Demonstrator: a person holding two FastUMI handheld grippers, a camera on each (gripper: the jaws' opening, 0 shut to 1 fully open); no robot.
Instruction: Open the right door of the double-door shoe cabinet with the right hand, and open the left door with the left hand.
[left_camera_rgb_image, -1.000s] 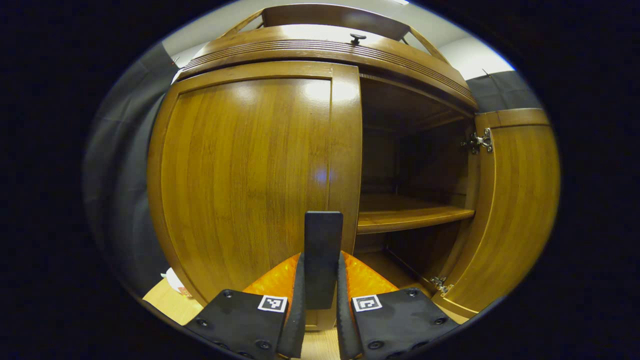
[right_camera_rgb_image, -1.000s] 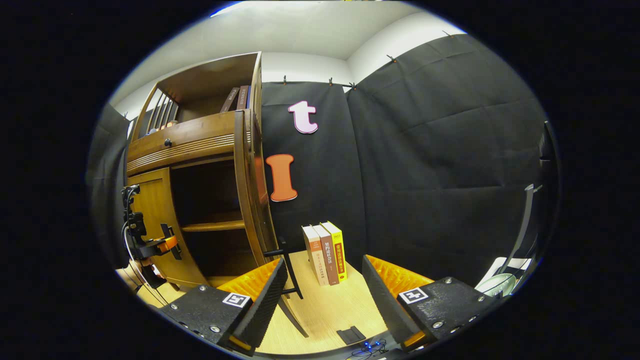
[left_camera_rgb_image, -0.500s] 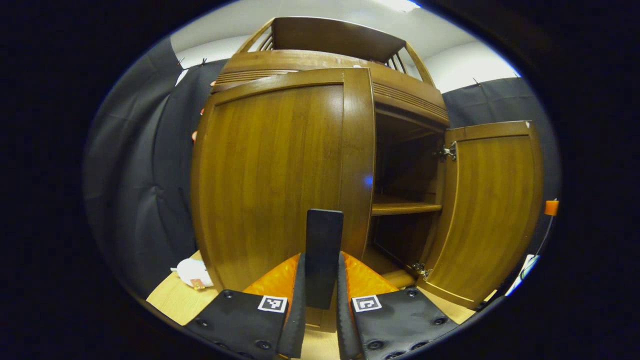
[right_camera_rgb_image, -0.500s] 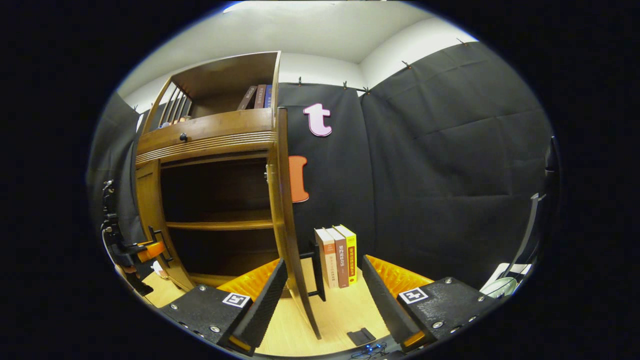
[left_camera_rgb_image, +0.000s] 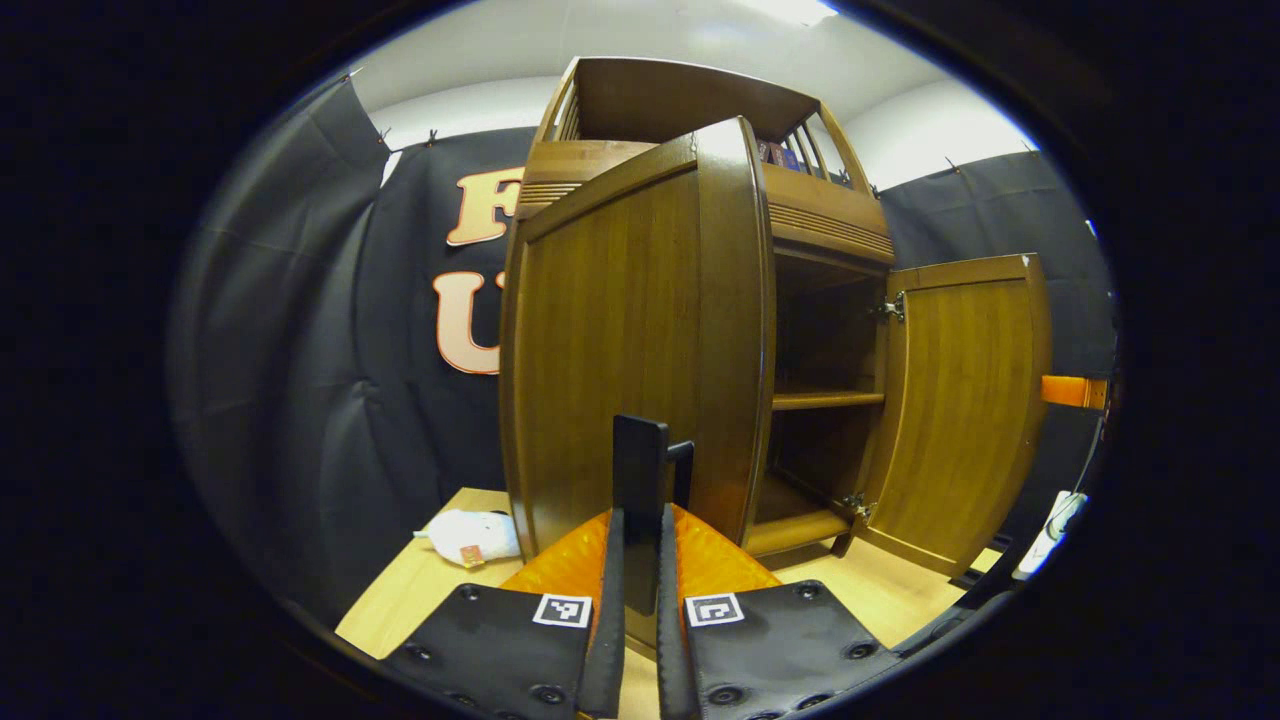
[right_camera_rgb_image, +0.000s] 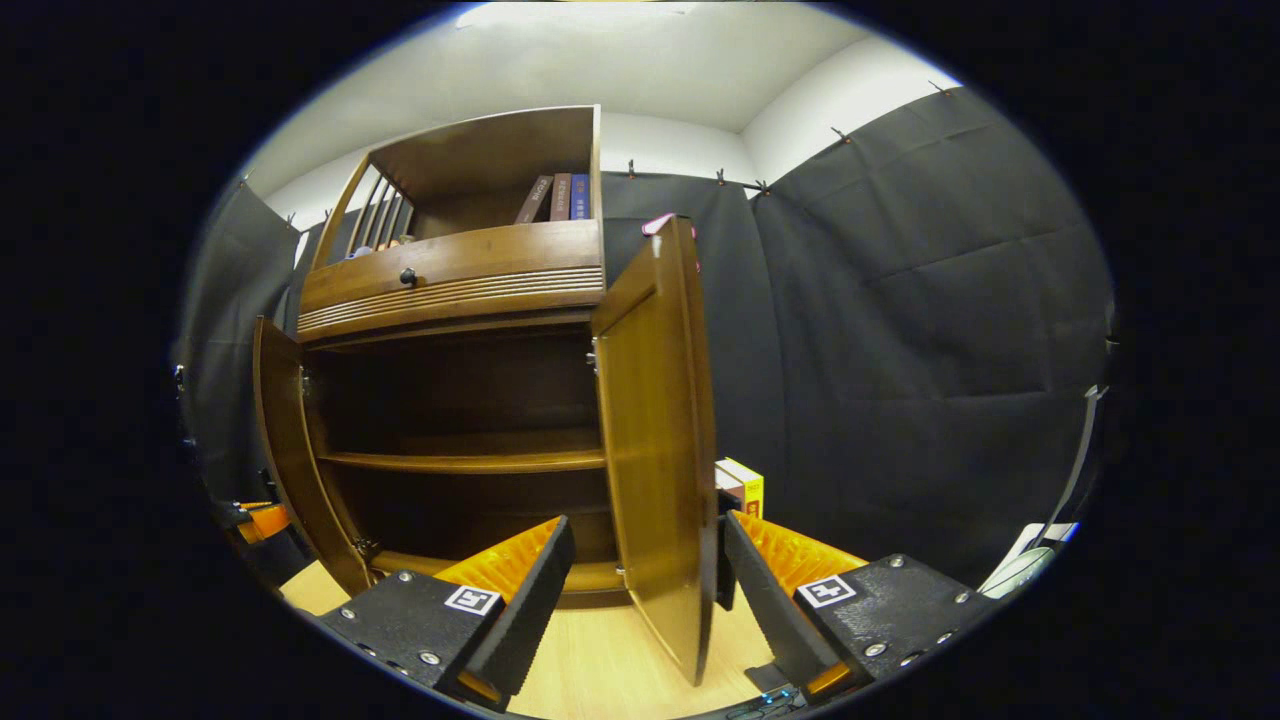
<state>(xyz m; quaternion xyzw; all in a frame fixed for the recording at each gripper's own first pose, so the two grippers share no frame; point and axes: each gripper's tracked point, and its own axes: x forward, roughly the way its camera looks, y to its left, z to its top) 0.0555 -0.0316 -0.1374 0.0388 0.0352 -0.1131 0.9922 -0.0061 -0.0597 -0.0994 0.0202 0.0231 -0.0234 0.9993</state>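
the left gripper is clamped narrow on the black handle of the left door, which stands swung well out from the shoe cabinet on the table. the right gripper is spread wide astride the free edge of the right door, pressing on nothing. to finish cleanly, i'd guide the handle along the hinge's arc, not straight back, so the grip doesn't twist off.

Black cloth wall hangs clipped below a white upper wall; white ceiling, lit bright. Pale wood floor. Books stand near the cloth; white soft item lies on the floor.
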